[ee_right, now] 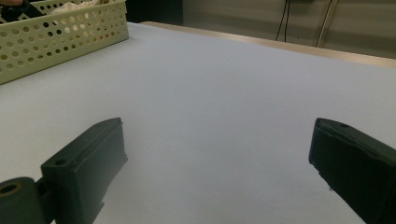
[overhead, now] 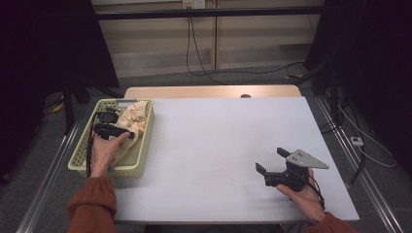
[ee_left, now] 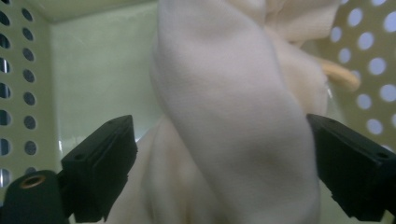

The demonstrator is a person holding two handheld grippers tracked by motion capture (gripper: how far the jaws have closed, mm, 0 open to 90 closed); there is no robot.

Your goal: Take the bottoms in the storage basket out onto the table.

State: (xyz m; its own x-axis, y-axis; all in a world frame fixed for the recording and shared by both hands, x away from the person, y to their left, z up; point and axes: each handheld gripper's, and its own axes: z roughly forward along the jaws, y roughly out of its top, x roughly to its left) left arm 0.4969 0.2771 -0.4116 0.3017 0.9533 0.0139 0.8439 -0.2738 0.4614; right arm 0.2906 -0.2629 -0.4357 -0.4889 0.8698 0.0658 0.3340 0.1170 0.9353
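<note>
High view: a white rectangular table (overhead: 218, 145) with a wooden far edge is being shown from above. A pale green perforated plastic basket (overhead: 80, 155) is being kept at the table's left edge. A crumpled cream-coloured cloth (overhead: 133, 119) is being held inside the basket, toward its far right part. The black left gripper (overhead: 114, 130) is being lowered into the basket by the person's left hand (overhead: 104, 150), just beside the cloth. The black right gripper (overhead: 272, 160), topped by a grey three-cornered plate, is being held by the right hand (overhead: 303, 196) over the bare near-right part of the table, well apart from the basket; its jaws are being kept spread. Rust-orange sleeves (overhead: 92, 204) are being worn.

Left gripper view: the left gripper (ee_left: 219, 158) is being presented with jaws wide apart. A thick fold of the cream cloth (ee_left: 233, 116) is being framed between them, unclamped. The basket's perforated walls (ee_left: 18, 93) are being seen on both sides.

Right gripper view: the right gripper (ee_right: 217, 163) is being kept released, with nothing but bare table (ee_right: 224, 93) between its jaws. The basket (ee_right: 56, 37) is being seen at upper left, with a little cloth (ee_right: 70, 6) above its rim.
</note>
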